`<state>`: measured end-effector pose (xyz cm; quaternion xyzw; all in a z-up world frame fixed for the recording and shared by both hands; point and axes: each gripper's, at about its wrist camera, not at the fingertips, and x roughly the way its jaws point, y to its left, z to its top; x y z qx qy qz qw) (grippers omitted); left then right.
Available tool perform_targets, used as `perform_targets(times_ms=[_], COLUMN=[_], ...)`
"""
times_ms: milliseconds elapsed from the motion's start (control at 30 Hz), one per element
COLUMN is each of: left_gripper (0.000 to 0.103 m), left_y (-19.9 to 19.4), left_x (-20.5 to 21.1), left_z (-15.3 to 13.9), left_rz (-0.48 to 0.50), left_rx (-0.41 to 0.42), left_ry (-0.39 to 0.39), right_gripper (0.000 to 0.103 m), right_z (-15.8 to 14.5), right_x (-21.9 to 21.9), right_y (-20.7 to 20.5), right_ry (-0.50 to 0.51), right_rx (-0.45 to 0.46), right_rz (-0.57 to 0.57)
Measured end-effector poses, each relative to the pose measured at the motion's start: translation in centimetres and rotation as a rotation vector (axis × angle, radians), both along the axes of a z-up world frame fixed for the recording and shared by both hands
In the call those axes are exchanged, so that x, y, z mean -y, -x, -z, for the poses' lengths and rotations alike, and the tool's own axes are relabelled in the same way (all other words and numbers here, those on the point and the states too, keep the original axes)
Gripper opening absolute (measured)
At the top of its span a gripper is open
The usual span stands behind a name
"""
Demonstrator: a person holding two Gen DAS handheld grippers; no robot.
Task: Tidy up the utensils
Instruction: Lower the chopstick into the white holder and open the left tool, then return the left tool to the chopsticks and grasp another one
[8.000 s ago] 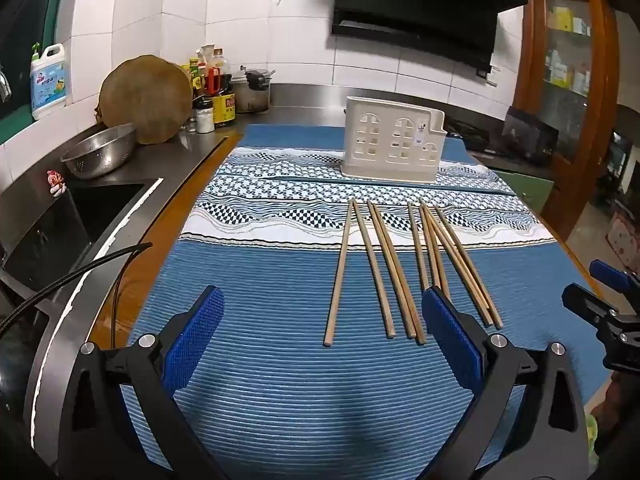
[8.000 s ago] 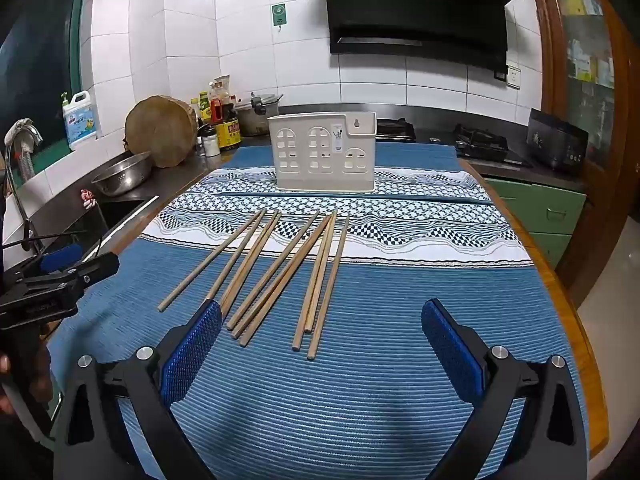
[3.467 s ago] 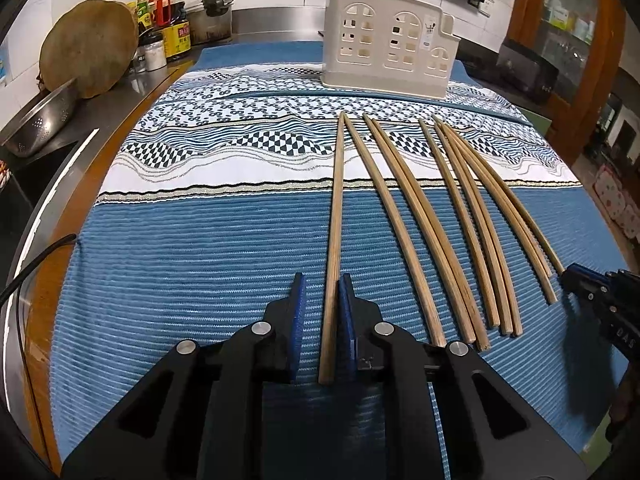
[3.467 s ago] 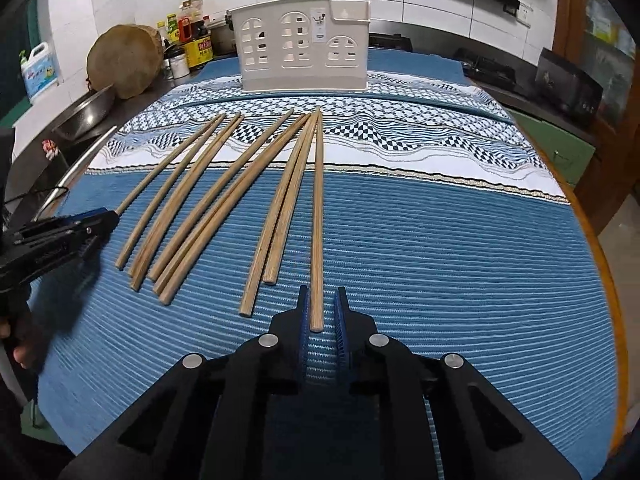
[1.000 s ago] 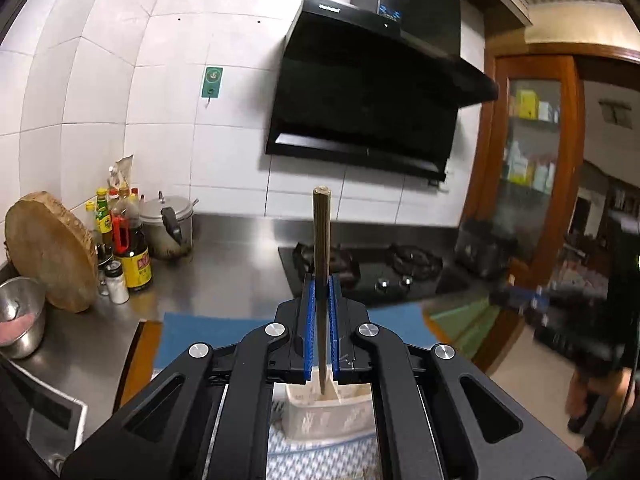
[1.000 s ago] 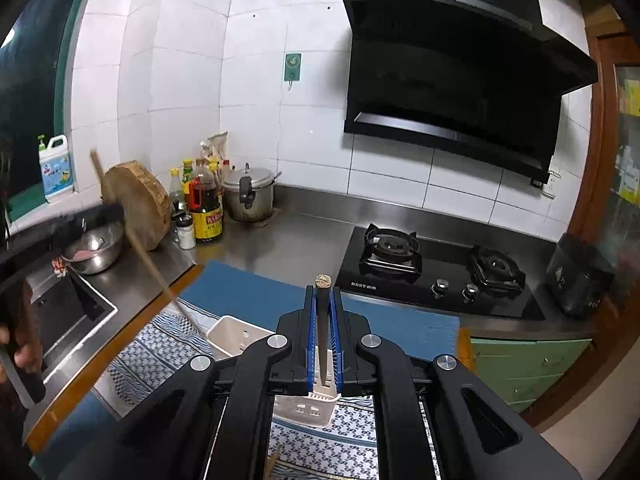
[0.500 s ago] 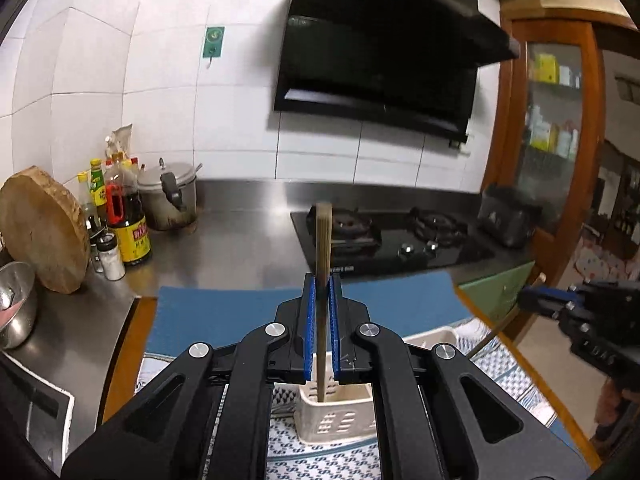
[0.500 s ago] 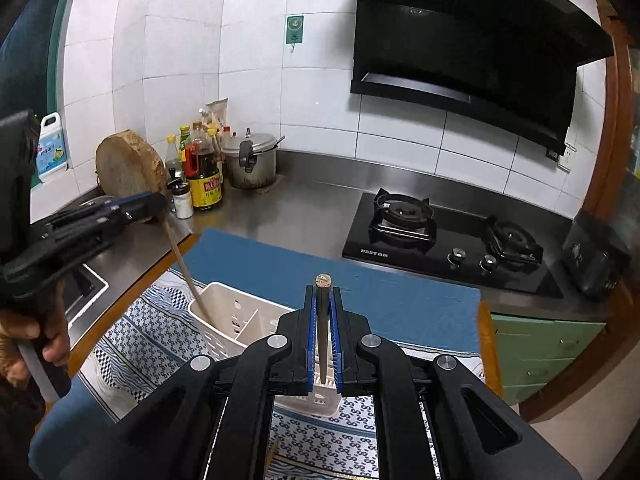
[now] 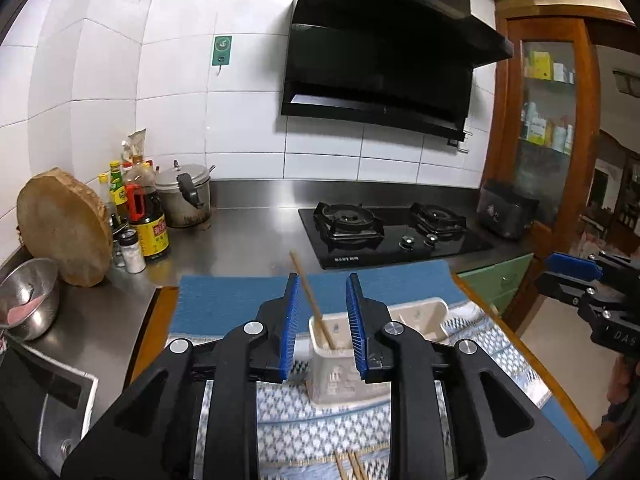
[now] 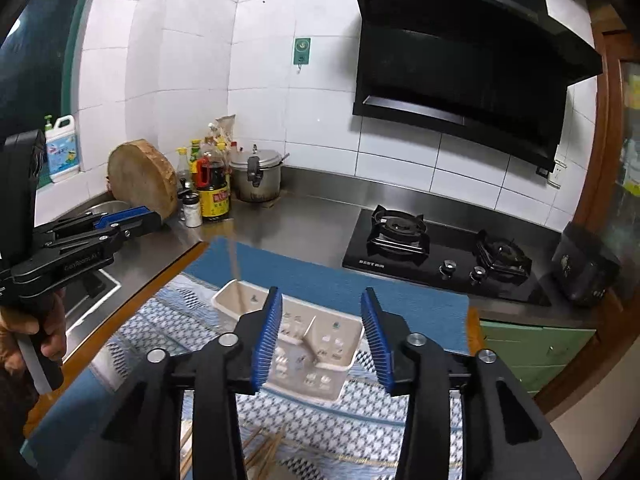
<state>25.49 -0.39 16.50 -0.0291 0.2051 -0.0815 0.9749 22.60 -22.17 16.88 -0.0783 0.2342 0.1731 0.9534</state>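
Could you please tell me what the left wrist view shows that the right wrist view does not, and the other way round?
Only the left wrist view shows the open left gripper from behind and a cabinet with shelves. Only the right wrist view shows the open right gripper from behind and a detergent jug. Both show the holder with a leaning chopstick, the stove and the pot.

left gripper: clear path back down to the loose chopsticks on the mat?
Probably yes. The left gripper is open and empty above the holder; the loose chopsticks lie uncovered on the mat nearer the camera.
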Motion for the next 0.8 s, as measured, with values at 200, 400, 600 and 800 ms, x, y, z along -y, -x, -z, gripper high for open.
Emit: perform_targets(times_ms=[200, 400, 600, 800], left_gripper=[0.024, 0.024, 0.024, 0.024], left_y=[5.9, 11.5, 15.7, 17.3], left_x=[-0.4, -1.0, -1.0, -0.7], left_z=[2.5, 6.8, 11.5, 14.9], left_rz=[0.013, 0.030, 0.031, 0.026], left_rx=[-0.054, -0.119, -0.194, -0.254], left_ry=[0.000, 0.023, 0.040, 0.037], right_gripper=[0.043, 0.043, 0.043, 0.042], right_z=[1.9, 5.0, 10.5, 16.3], right_x=[0.4, 0.7, 0.4, -0.2], right_y=[6.6, 12.2, 16.6, 17.7], right_ry=[-0.016, -0.072, -0.053, -0.018], right_rx=[-0.001, -0.042, -0.102, -0.196], right_rz=[-0.031, -0.061, -0.030, 0.011])
